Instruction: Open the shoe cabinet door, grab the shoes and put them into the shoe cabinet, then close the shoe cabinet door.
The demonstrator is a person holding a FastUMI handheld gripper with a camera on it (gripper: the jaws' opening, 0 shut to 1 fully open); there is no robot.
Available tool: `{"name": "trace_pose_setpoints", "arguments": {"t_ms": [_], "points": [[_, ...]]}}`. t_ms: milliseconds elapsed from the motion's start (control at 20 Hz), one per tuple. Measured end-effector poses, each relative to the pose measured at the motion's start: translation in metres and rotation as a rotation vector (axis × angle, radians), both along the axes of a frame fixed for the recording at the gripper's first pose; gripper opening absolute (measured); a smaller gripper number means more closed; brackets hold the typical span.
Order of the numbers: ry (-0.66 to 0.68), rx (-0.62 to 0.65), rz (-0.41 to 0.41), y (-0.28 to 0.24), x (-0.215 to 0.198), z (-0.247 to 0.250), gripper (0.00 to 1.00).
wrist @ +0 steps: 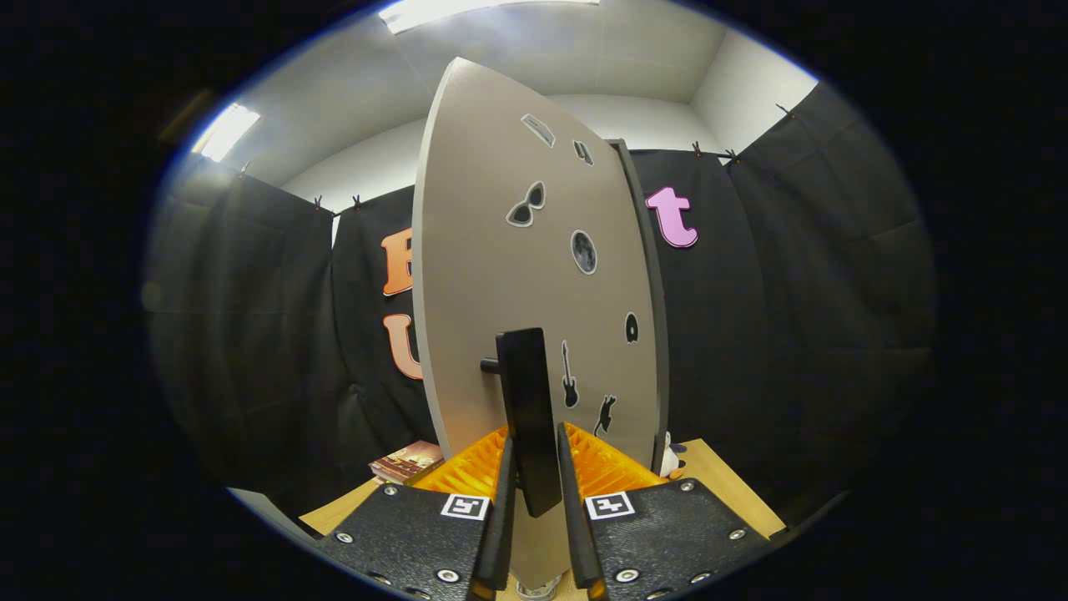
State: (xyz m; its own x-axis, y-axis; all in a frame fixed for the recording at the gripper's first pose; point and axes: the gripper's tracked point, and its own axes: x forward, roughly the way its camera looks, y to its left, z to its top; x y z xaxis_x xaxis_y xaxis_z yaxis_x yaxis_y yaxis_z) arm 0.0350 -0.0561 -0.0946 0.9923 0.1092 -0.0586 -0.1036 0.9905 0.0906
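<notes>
The shoe cabinet door (509, 250), a pale grey panel dotted with small stickers, stands close in front of me and is swung partly out from the cabinet's dark side edge (655, 317). A black upright handle (527, 392) sticks out from the door on a short peg. My gripper (534, 438) is shut on this handle, with one finger pressed against each side of its lower part. The shoes and the cabinet's inside are hidden behind the door.
A wooden tabletop (730, 492) lies under the cabinet. On it a book (409, 461) rests to the left of the door, and a small white figure (670, 457) stands at the door's right foot. Black cloth walls surround the booth.
</notes>
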Motion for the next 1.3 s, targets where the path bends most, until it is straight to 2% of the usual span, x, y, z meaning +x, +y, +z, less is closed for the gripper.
{"name": "trace_pose_setpoints", "arguments": {"t_ms": [500,850,1000,1300], "points": [[0.003,-0.014,-0.076,-0.065,-0.022,0.007,0.28],[0.009,0.009,-0.191,-0.139,-0.033,0.015,0.28],[0.007,0.026,-0.237,-0.172,-0.031,0.016,0.19],[0.032,-0.021,-0.21,-0.185,-0.032,0.017,0.19]]}}
